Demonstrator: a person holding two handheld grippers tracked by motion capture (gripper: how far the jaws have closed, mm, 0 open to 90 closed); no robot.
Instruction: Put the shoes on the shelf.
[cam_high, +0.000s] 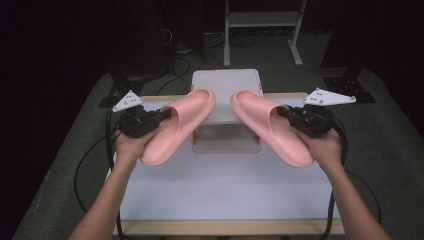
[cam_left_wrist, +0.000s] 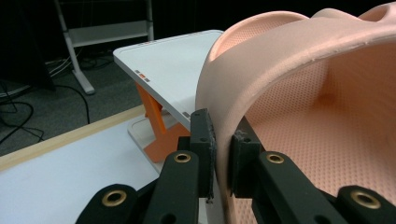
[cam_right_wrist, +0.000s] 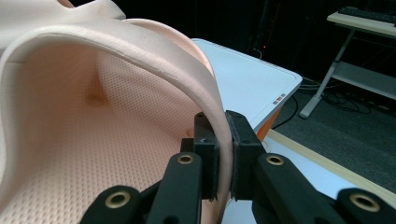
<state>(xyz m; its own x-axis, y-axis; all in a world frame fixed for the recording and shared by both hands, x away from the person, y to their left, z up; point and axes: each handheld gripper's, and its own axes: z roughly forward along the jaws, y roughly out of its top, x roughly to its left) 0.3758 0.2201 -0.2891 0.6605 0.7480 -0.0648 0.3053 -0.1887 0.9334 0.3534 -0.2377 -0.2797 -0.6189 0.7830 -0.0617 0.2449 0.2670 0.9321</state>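
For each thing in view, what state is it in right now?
Left slipper: lifted off the table, strap clamped.
Right slipper: lifted, strap clamped.
Left gripper: shut on the strap.
Right gripper: shut on the strap.
White rack: standing on the table, top bare.

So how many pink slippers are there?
2. One slipper is held up in the left claw, the other slipper in the right claw, both above the table.
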